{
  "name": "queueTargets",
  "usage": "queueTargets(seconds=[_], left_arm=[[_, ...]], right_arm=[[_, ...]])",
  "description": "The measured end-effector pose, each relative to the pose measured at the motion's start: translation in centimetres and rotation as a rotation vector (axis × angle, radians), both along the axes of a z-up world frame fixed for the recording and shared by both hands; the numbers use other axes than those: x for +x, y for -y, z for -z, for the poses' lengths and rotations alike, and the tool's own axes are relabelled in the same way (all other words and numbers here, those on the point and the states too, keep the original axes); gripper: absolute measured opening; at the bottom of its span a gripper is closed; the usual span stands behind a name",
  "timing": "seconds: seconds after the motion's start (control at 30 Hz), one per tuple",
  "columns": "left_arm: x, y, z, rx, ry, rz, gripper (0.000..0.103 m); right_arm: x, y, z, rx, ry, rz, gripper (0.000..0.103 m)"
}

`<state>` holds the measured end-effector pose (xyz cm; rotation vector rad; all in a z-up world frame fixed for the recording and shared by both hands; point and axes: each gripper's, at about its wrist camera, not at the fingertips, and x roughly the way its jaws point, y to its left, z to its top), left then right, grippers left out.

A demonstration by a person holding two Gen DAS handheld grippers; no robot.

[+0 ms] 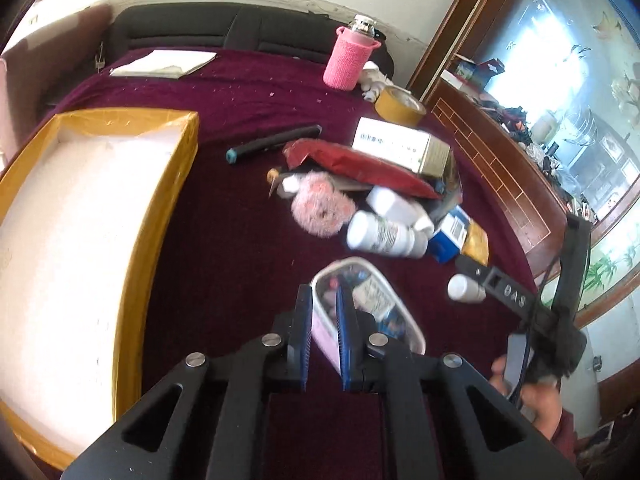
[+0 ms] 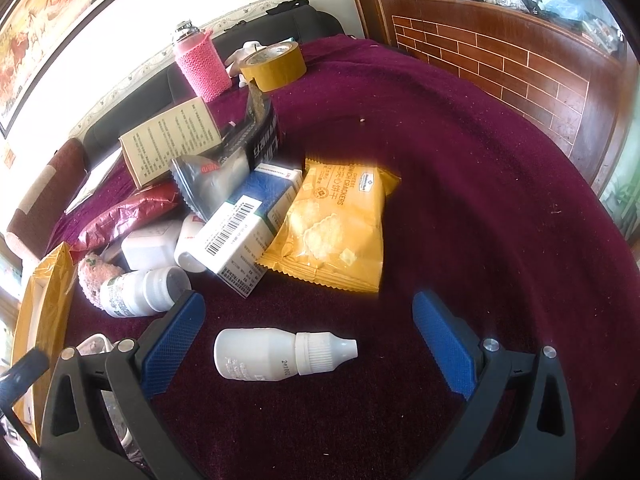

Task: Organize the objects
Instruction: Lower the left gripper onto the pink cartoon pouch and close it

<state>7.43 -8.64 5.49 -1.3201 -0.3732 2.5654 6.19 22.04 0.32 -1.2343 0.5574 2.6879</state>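
Note:
My left gripper (image 1: 324, 308) is shut on the edge of a clear zip pouch (image 1: 376, 300) with small items inside, held just above the maroon cloth. A yellow-rimmed white box (image 1: 80, 216) lies open to its left. My right gripper (image 2: 308, 328) is open, its blue pads on either side of a small white dropper bottle (image 2: 280, 354) lying on the cloth; the bottle also shows in the left wrist view (image 1: 464, 288). Behind it lies a pile: yellow cracker packet (image 2: 336, 224), blue-white carton (image 2: 248, 232), white pill bottle (image 2: 140, 292).
A pink-sleeved flask (image 1: 348, 58), a tape roll (image 1: 400, 106), a black pen (image 1: 272, 144), a red packet (image 1: 360, 164), a pink fluffy ball (image 1: 320, 208) and a barcode box (image 1: 400, 144) lie on the cloth. A wooden cabinet (image 2: 500, 64) borders the right side.

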Motion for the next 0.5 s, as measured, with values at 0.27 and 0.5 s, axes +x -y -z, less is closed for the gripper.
queueTargets(seconds=[0.27, 0.5], left_arm=[[1.1, 0.4, 3.4, 0.139, 0.147, -0.042, 0.055], [-0.7, -3.8, 3.9, 0.104, 0.148, -0.041, 0.059]], right_arm=[[0.0, 0.6, 0.1, 0.04, 0.019, 0.007, 0.103], [0.1, 0.4, 0.1, 0.038, 0.017, 0.005, 0.103]])
